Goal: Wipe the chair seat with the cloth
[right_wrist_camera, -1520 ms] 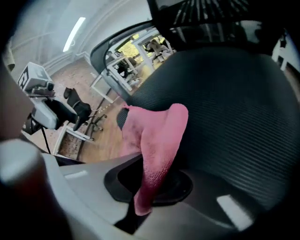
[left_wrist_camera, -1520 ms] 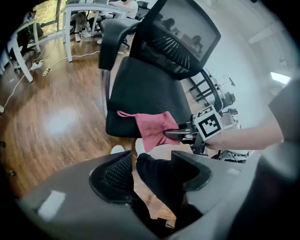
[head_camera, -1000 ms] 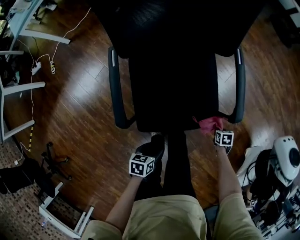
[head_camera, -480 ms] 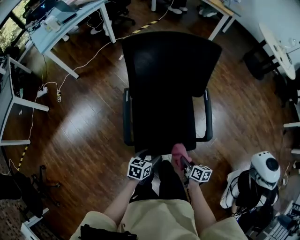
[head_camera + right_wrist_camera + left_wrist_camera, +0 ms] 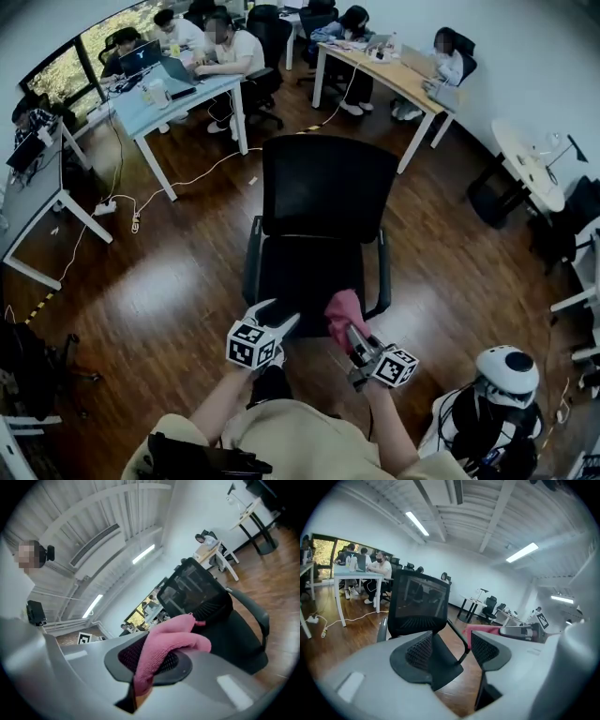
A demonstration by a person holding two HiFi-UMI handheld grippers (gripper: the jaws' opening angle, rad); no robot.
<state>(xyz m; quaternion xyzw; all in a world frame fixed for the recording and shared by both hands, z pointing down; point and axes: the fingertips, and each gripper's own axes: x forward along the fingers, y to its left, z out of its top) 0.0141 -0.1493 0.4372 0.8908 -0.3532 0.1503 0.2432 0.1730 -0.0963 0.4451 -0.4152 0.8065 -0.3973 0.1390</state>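
**Cloth at the seat's front**

The right gripper [image 5: 354,339] clamps the pink cloth [image 5: 342,309], bunched over its jaws, perhaps just clear of the chair seat [image 5: 305,272] ahead. To its left, the left gripper [image 5: 281,325] gapes empty.

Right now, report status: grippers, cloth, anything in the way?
Right gripper shut on pink cloth, near chair seat front edge. Left gripper open, empty. Nothing seen on seat.

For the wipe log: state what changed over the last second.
The right gripper pulled the pink cloth away from the front right corner of the black chair seat, back toward the person. Unchanged: its hold on the cloth; the left gripper open and empty.
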